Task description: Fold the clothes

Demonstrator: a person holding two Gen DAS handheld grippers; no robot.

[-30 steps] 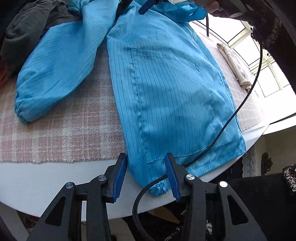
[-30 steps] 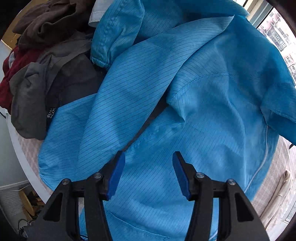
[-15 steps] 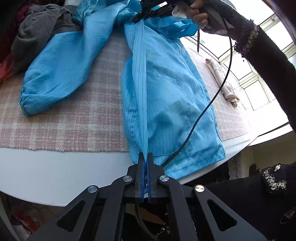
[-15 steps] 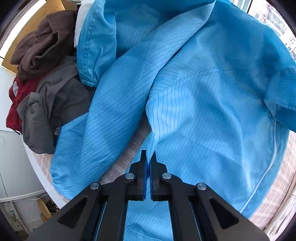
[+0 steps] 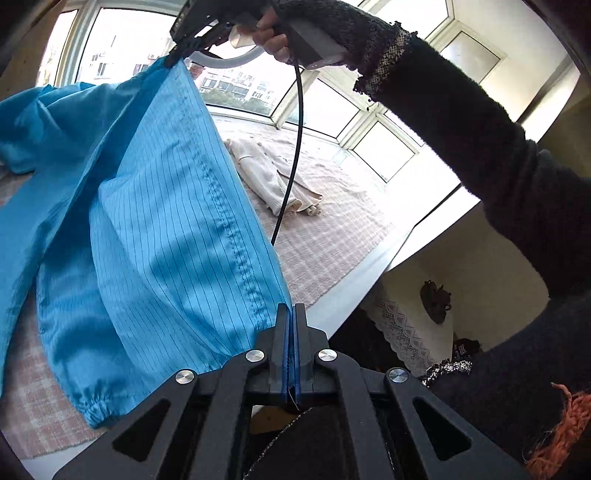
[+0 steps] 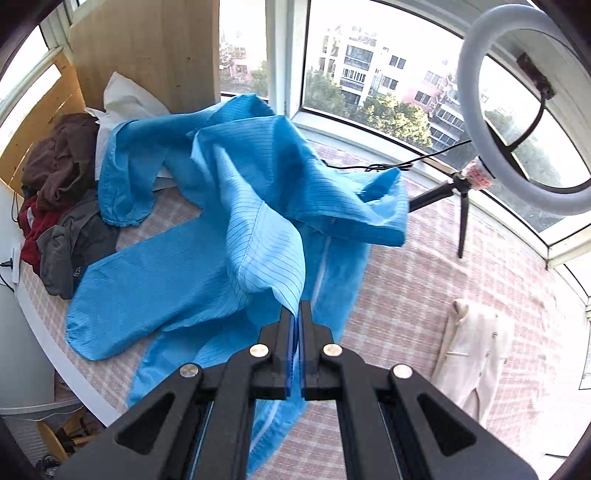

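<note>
Above the checked pink tablecloth (image 6: 424, 280): one blue pinstriped coat (image 6: 207, 258), partly raised off it, both cuffed sleeves trailing toward the pile. Two grippers, both clamped on its cloth: left gripper (image 5: 293, 314) pinching the stitched front edge near the hem, right gripper (image 6: 297, 314) pinching an upper fold. Right gripper also visible high in the left wrist view (image 5: 173, 59), gripped by one hand (image 5: 273, 33) in a dark knit sleeve (image 5: 461, 122). One cream garment (image 6: 476, 354) lying flat nearby. One heap of dark clothes (image 6: 59, 206) at the far edge. One ring light (image 6: 517, 110) by the windows.
</note>
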